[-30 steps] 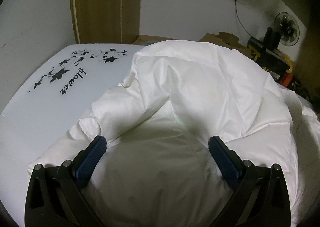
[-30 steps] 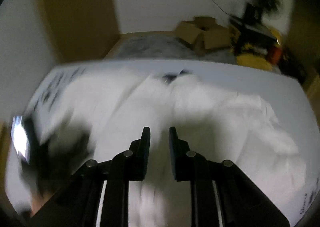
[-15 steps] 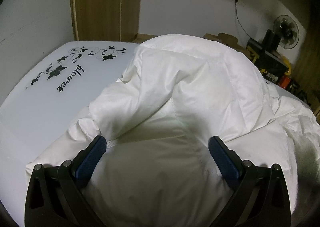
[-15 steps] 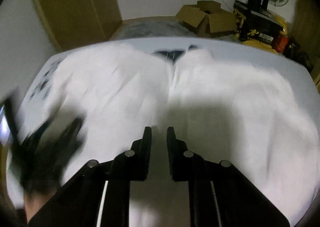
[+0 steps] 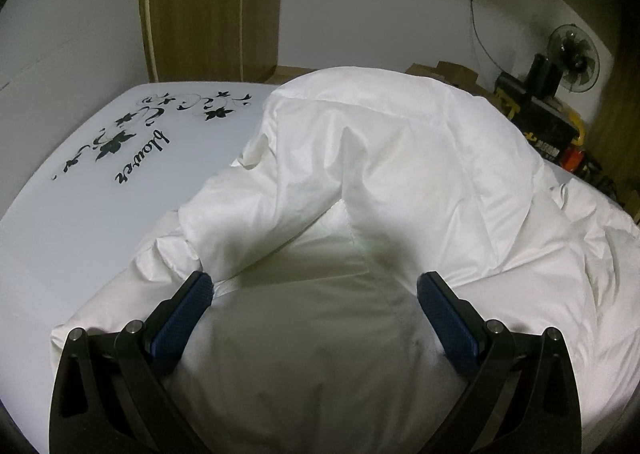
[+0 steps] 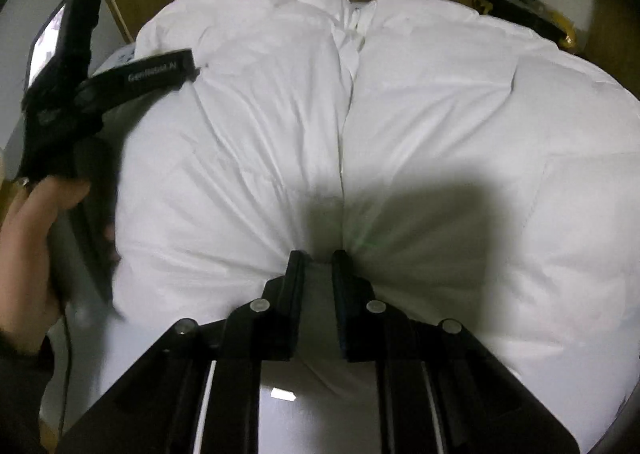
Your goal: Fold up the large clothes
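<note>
Right claw [image 6: 317, 260] seemingly pinches jacket [image 6: 440, 113]; left claw [image 5: 314, 286] spread.

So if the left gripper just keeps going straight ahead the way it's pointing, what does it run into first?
Most likely the puffy white down jacket: the open left gripper points at its raised folded bulge, which fills the path ahead. Depth is unclear, but nothing else lies between.

At the bottom of the frame the left gripper [image 5: 314, 290] stands with its blue-padded fingers [image 5: 182, 314] wide apart over a puffy white jacket [image 5: 372, 189], which fills the centre and right. A sleeve [image 5: 248, 221] lies diagonally toward the left finger. The white table [image 5: 72, 189] at upper left carries a black flower print [image 5: 132, 137]. A fan [image 5: 574, 59] stands at upper right.
</note>
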Available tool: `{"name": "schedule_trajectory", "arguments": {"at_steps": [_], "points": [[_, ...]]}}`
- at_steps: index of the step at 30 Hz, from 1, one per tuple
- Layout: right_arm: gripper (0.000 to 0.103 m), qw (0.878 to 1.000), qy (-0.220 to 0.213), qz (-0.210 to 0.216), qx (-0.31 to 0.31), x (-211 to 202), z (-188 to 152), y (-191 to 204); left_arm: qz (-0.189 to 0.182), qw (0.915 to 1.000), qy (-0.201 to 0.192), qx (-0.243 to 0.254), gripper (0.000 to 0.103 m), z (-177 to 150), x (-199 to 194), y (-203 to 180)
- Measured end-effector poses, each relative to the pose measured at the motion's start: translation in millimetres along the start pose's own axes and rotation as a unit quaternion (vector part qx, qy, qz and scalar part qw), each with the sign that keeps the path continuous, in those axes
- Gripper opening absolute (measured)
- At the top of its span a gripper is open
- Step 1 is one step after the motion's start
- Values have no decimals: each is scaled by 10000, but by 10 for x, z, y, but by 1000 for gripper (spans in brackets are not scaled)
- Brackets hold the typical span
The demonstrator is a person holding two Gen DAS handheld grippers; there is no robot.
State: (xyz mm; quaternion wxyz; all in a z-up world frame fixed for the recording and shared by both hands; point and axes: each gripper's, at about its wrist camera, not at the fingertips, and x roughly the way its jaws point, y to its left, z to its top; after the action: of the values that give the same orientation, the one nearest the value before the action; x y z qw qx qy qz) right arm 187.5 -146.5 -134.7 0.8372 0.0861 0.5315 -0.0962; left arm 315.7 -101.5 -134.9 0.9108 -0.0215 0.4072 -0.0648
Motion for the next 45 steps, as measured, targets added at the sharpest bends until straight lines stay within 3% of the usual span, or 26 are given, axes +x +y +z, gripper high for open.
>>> {"name": "schedule_trajectory", "arguments": {"at_steps": [3, 8, 11, 12, 13, 15, 18, 20, 24, 26, 31, 38, 45], "points": [[15, 9999, -51, 54, -85, -244, -118, 59, -8, 10000, -17, 4, 103, -12, -8, 5], [15, 9983, -279, -322, -401, -98, -216, 169, -32, 10000, 43, 2, 103, 2, -3, 34], [17, 9988, -204, -78, -439, -182, -216, 77, -566, 9976, 386, 74, 103, 22, -168, 173], [27, 9990, -248, 116, -350, -232, -179, -11, -726, 9964, 430, -1, 103, 18, -267, 234], [58, 9983, -362, 437, -145, -339, -170, -135, -943, 9944, 464, -128, 103, 2, -430, 346], [94, 9934, -683, 897, 232, -521, -133, -376, -1391, 9884, 469, -385, 103, -67, -795, 621], [94, 9861, -1055, 1163, 544, -730, -99, -641, -1840, 9782, 461, -845, 103, -232, -1177, 1050], [94, 9816, -1152, 1338, 723, -788, -79, -749, -2136, 9655, 632, -1351, 103, -403, -1308, 1339], [94, 9808, -978, 1510, 756, -754, -149, -732, -2928, 9100, 1209, -2676, 103, -860, -1330, 1744], [94, 9808, -928, 1561, 716, -767, -225, -610, -3094, 8917, 1366, -3008, 103, -1034, -1312, 1757], [94, 9795, -953, 1686, 561, -893, -425, -525, -2893, 8974, 1416, -3015, 103, -1097, -1146, 1599], [94, 9801, -1154, 1578, 359, -1044, -518, -555, -3025, 8733, 1456, -3529, 103, -1087, -794, 1585], [94, 9809, -1091, 1559, 402, -970, -512, -615, -2819, 8852, 1155, -3515, 103, -860, -578, 1541]]}}
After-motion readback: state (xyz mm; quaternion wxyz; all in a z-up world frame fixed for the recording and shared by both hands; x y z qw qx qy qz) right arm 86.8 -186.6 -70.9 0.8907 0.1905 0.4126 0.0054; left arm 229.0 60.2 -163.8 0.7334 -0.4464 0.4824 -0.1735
